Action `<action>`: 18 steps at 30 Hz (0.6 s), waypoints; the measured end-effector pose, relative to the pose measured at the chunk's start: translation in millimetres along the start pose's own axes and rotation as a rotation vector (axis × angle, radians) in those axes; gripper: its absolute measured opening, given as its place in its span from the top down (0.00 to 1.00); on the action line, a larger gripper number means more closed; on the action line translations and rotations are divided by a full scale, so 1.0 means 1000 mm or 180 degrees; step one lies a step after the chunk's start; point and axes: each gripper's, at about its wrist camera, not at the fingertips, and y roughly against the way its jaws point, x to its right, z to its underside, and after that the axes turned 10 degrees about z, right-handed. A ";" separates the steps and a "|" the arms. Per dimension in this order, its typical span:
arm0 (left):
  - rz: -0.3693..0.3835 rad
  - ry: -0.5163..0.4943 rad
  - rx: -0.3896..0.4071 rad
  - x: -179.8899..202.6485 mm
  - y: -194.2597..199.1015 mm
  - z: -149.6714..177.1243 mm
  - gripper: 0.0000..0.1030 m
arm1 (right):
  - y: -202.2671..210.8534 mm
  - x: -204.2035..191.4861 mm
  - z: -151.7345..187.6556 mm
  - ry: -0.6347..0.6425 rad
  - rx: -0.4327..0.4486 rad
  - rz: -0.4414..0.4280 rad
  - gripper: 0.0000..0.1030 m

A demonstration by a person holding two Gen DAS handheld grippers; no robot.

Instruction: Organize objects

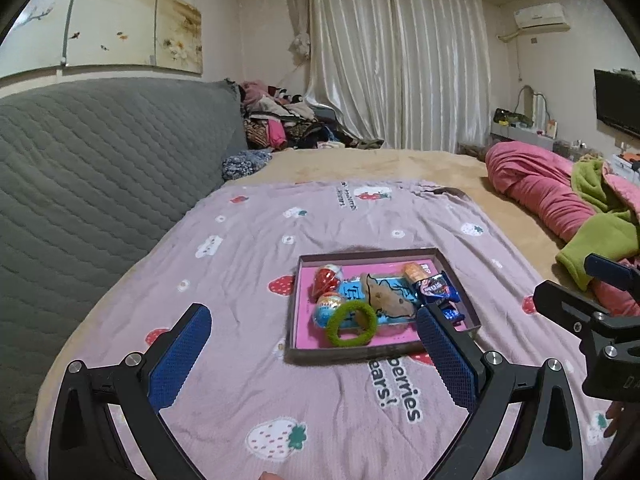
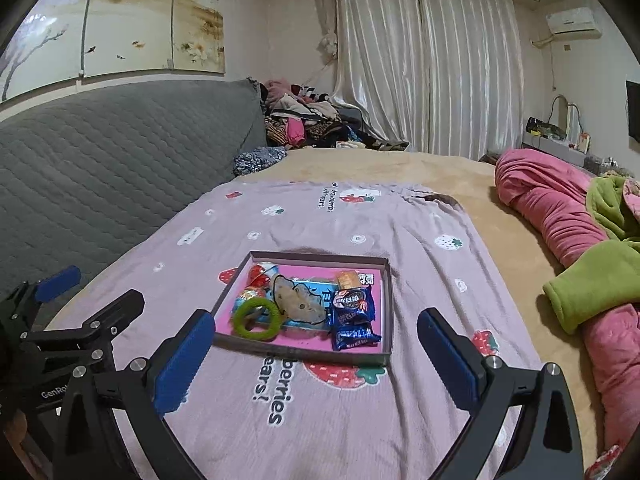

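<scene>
Sorting looks finished: snacks and green ring point(image 1: 352, 325) lie inside tray point(image 2: 387, 312) on bed. Left tongs point(image 1: 316, 354) and right tongs point(image 2: 316, 354) wide, empty. Next: probably withdraw.

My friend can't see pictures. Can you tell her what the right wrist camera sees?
A shallow box with a pink bottom sits on a lilac strawberry blanket on a bed, holding a green hair tie, blue snack packets and other small treats. The right gripper hovers in front of it, blue-padded fingers wide open and empty; the left gripper shows at the left edge.
</scene>
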 end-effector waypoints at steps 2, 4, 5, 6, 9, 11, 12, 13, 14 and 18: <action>-0.0021 -0.0010 -0.0023 0.001 0.008 0.003 0.01 | 0.008 0.000 0.003 -0.0003 0.0003 0.0000 0.01; -0.0022 -0.0010 -0.0030 0.002 0.013 0.005 0.01 | 0.015 0.000 0.006 -0.0003 0.0020 0.0013 0.01; -0.0024 -0.0001 -0.0023 0.002 0.018 0.006 0.01 | 0.017 0.001 0.008 0.0003 0.0008 0.0023 0.01; -0.0028 0.0005 -0.0017 0.002 0.022 0.008 0.01 | 0.020 0.001 0.010 0.0009 -0.0001 0.0031 0.01; -0.0016 0.0036 -0.0013 0.001 0.031 0.013 0.01 | 0.029 0.003 0.017 0.0003 0.0008 0.0058 0.01; -0.0012 0.0054 -0.0016 0.001 0.033 0.016 0.01 | 0.032 0.004 0.020 -0.0005 0.0013 0.0065 0.01; -0.0021 0.0056 -0.0040 0.001 0.035 0.019 0.01 | 0.033 0.006 0.022 -0.0012 0.0009 0.0069 0.01; -0.0016 0.0064 -0.0054 0.001 0.035 0.020 0.01 | 0.035 0.007 0.023 -0.0018 0.0007 0.0066 0.01; -0.0011 0.0076 -0.0070 0.001 0.036 0.022 0.01 | 0.036 0.008 0.025 -0.0024 0.0010 0.0068 0.01; 0.0060 0.0108 -0.0093 0.003 0.041 0.030 0.01 | 0.041 0.008 0.029 0.0005 0.0019 0.0087 0.01</action>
